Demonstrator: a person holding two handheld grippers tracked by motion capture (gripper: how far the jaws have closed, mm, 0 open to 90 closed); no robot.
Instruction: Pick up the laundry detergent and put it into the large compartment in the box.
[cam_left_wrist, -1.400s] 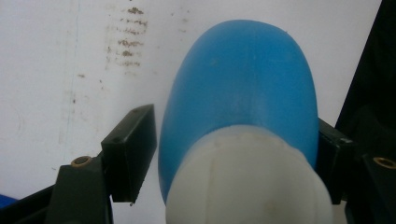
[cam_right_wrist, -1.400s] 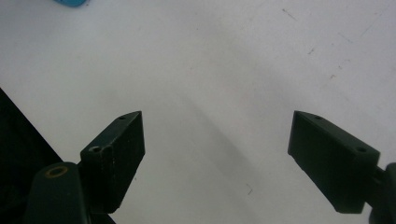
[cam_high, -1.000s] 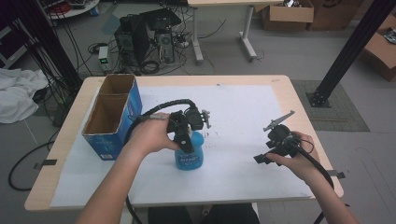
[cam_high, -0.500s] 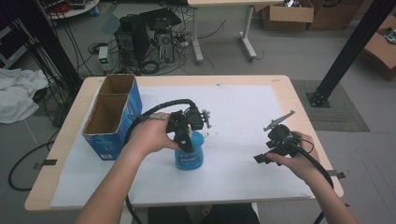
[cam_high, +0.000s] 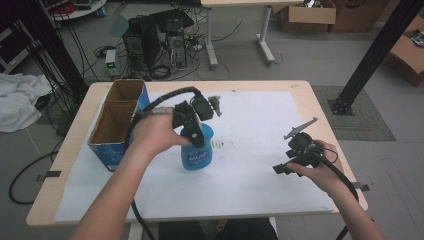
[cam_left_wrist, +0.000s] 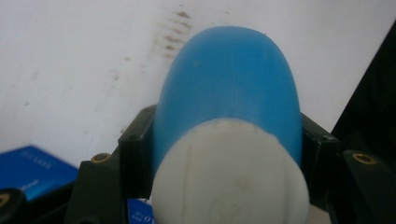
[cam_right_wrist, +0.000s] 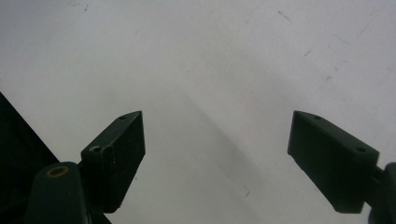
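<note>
White paper (cam_high: 260, 150) covers the table (cam_high: 320, 115) (cluttered room); left gripper (cam_high: 192, 131) clamps blue bottle (cam_high: 197, 152), right gripper (cam_high: 285, 167) gapes.

Blue bottle (cam_high: 197, 150), white cap (cam_left_wrist: 229, 175)

blue bottle (cam_left_wrist: 229, 88) base hidden, white cap (cam_left_wrist: 231, 177) cropped

I'm seeing a smooth blue plastic bottle (cam_left_wrist: 229, 88) with a matt white cap (cam_left_wrist: 229, 177), lying over stained white paper (cam_high: 260, 130).
</note>
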